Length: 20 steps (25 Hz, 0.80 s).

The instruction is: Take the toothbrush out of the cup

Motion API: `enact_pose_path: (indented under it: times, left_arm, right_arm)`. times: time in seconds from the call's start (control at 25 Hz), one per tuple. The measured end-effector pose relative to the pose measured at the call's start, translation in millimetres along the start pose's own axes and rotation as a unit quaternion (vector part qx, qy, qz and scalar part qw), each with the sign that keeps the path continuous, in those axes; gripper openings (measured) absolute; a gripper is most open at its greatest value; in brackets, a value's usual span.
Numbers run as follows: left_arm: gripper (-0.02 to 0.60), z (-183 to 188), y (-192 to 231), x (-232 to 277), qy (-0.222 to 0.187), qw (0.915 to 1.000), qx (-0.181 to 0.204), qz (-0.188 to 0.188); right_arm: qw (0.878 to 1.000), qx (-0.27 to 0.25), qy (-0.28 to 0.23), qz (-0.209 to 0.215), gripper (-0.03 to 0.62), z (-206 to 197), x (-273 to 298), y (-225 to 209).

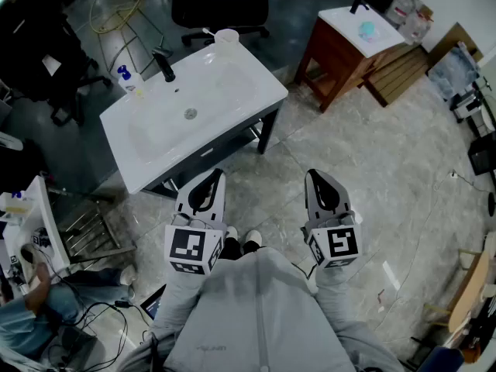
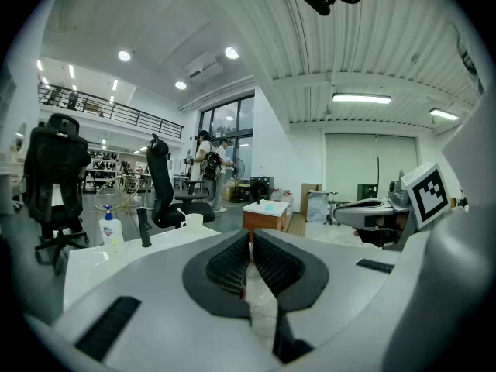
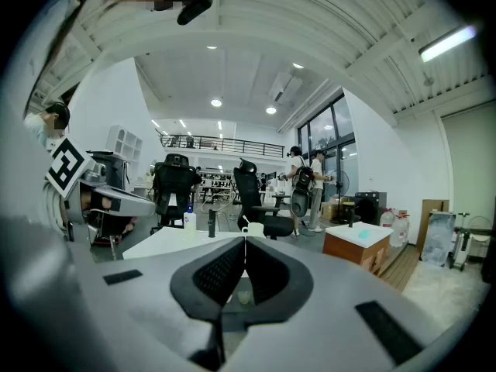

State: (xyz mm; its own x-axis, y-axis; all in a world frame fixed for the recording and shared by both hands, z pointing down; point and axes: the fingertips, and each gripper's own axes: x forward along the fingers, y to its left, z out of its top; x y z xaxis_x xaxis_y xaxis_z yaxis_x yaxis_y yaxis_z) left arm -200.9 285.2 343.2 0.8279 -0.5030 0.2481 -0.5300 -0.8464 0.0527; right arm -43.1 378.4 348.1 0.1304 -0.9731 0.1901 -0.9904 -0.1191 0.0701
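A white cup (image 1: 226,36) stands on the far right corner of the white sink (image 1: 232,99), with a toothbrush (image 1: 208,31) leaning out to its left. In the left gripper view the cup (image 2: 194,219) is small and far beyond the jaws, and so is the cup (image 3: 253,229) in the right gripper view. My left gripper (image 1: 211,178) and right gripper (image 1: 318,178) hang side by side in front of my body, short of the sink's near edge. The jaws of the left gripper (image 2: 249,242) and of the right gripper (image 3: 245,246) are shut with nothing between them.
A black faucet (image 1: 164,67) and a soap bottle (image 1: 124,76) stand on the sink's back edge. A wooden cabinet (image 1: 353,41) with a white top is to the right, an office chair (image 1: 221,6) behind the sink. A person (image 1: 31,301) sits at lower left among cables.
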Motion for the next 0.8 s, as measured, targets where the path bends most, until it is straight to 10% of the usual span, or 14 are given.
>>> enact_pose_path:
  times: [0.8]
  left_arm:
    - [0.035,-3.0,12.0,36.3,-0.008,0.9996,-0.003,0.029]
  right_arm:
    - [0.999,0.019,-0.017,0.038,0.026,-6.3,36.8,-18.4]
